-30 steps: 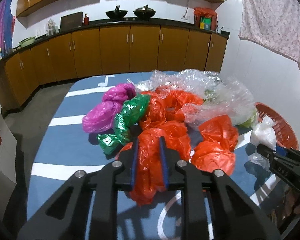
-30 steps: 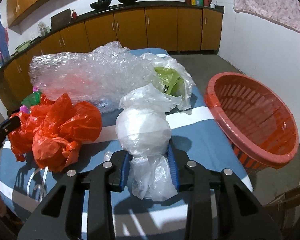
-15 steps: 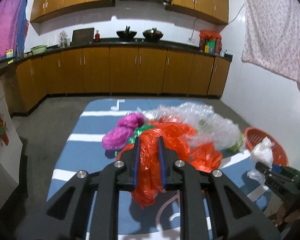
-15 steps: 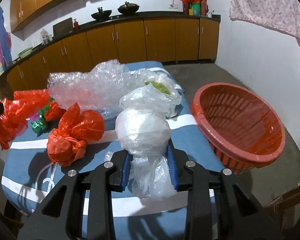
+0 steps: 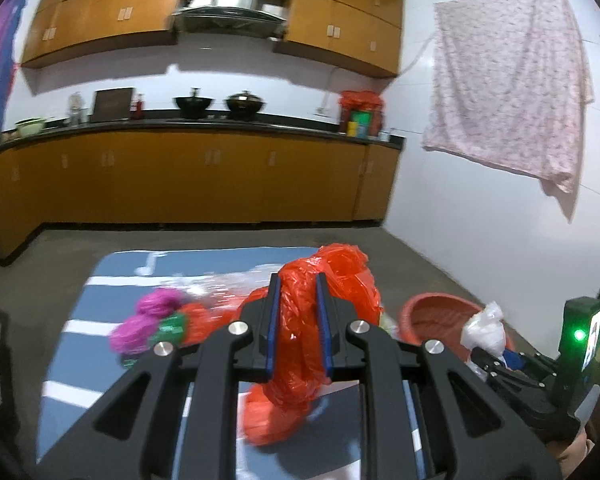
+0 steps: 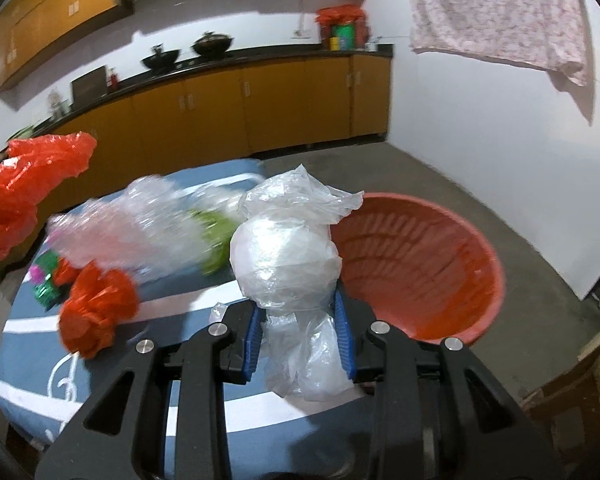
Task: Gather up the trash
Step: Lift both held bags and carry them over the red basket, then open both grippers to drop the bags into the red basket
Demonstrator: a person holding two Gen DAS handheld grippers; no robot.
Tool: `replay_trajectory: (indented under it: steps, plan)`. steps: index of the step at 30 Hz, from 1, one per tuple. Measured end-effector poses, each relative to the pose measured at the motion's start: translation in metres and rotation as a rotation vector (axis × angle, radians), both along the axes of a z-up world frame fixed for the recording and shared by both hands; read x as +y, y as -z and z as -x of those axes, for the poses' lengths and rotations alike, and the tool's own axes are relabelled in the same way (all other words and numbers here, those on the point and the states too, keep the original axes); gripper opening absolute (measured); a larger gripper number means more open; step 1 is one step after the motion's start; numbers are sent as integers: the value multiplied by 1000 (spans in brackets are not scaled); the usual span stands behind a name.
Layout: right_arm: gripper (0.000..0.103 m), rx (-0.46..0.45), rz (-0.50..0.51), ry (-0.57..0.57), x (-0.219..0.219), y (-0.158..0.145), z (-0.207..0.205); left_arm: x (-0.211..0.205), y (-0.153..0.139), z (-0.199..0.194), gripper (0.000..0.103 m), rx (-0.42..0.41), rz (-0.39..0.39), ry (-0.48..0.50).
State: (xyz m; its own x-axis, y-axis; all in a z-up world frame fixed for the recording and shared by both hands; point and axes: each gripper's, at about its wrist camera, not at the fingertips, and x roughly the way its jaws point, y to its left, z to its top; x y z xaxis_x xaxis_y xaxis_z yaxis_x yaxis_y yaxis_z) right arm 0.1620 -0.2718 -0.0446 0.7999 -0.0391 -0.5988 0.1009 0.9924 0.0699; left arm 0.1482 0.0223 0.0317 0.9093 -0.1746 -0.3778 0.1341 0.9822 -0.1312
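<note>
Your table [image 6: 100,384] wears a blue cloth with white stripes and a white musical-note print. Lying on it you have a crumpled orange bag [image 6: 98,308] near the front, a small green wrapper [image 6: 46,292] and a magenta bag [image 5: 148,318] at the left, a heap of clear bubble wrap [image 6: 132,228], and a pale green bag [image 6: 216,240] beside it

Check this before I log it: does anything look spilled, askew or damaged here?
Nothing stands out. Loose plastic bags lie on the table, each gripper holds one, and the red basket stands beside the table, tilted toward it, looking empty.
</note>
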Motion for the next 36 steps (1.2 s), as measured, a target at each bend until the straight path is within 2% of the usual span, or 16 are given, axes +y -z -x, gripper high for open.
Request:
replay_trajectory:
  steps: [9,12,17,24,27,29,31,36]
  plan:
    - [32,-10,-6,160,-71,-3,-24,-100,31,-58,18,63,43,190]
    - [32,-2,-15,185,-82,3,-34,-128,44,-81,18,98,64,234]
    - [32,10,-25,204,-94,16,-48,-171,65,-111,18,141,53,291]
    - [32,0,-36,231,-108,18,-60,-207,85,-140,18,196,58,333]
    - [39,-25,-65,232,-115,16,-65,-214,91,-146,26,222,57,342]
    - [57,-41,-79,239,-117,14,-64,-214,96,-149,34,235,59,340]
    - [62,-51,-84,245,-121,14,-63,-209,98,-149,46,240,61,326]
    - [66,-41,-84,261,-120,19,-49,-196,91,-144,56,232,42,288]
